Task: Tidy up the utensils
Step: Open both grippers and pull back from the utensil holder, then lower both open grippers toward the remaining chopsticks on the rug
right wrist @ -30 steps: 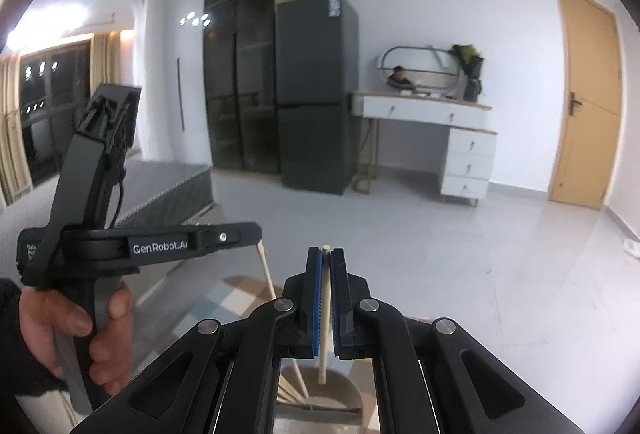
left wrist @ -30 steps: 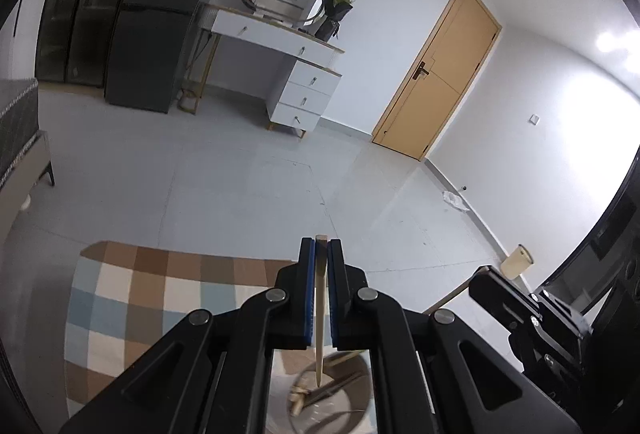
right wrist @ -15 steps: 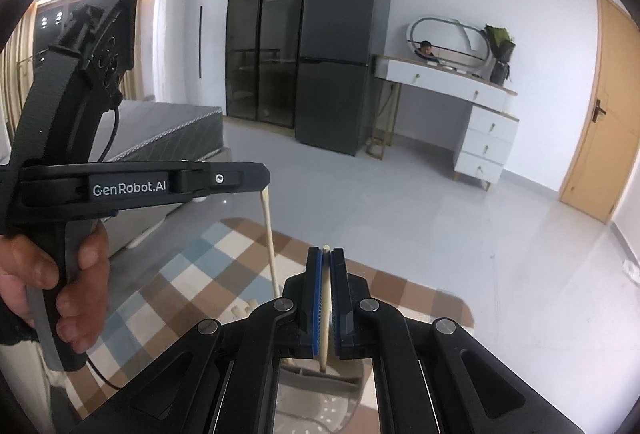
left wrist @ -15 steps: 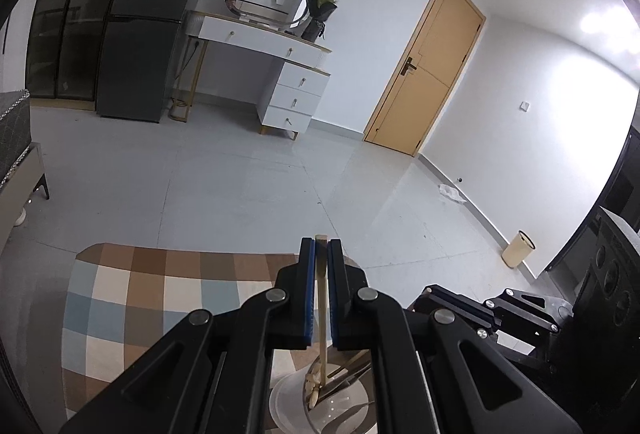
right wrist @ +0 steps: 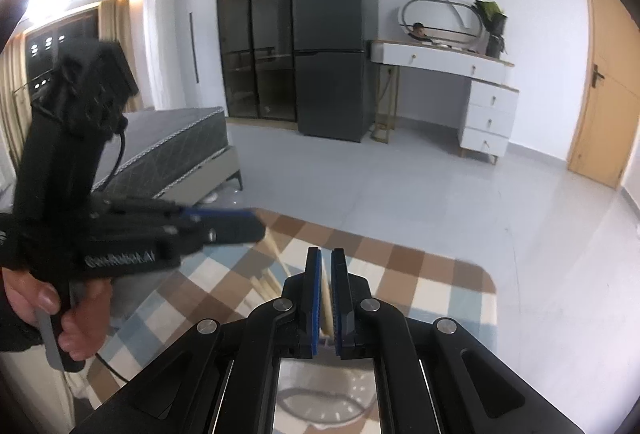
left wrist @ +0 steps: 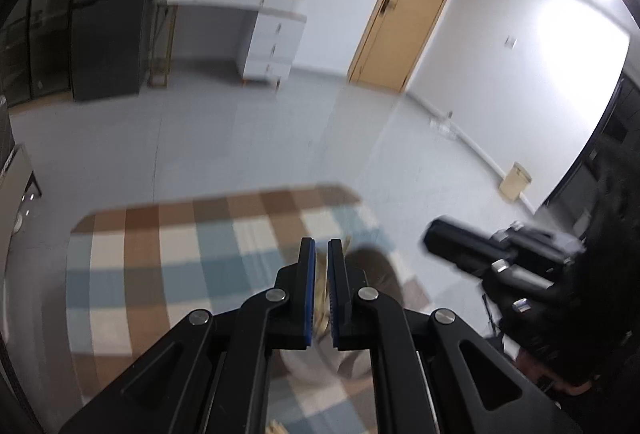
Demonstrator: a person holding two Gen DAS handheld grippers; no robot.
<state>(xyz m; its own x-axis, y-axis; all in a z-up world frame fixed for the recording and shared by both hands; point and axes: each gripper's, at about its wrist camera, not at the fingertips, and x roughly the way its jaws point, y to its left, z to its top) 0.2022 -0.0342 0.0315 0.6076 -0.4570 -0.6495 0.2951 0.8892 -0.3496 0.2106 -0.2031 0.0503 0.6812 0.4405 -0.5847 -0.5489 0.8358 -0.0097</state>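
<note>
Left hand-held gripper point(left wrist: 321, 254) was pinched nearly shut, w/ pale sticks blurred behind the gap, so can't tell if it gripped one. Right hand-held gripper point(right wrist: 326, 262) was narrow too, a chopstick point(right wrist: 326, 300) standing btwn its pads, over the round holder point(right wrist: 324, 400) on the checked rug point(right wrist: 432, 286).

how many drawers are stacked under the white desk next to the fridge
3, all under the right end of the desk: top drawer, middle drawer, bottom drawer. The long front above may hide more.
</note>
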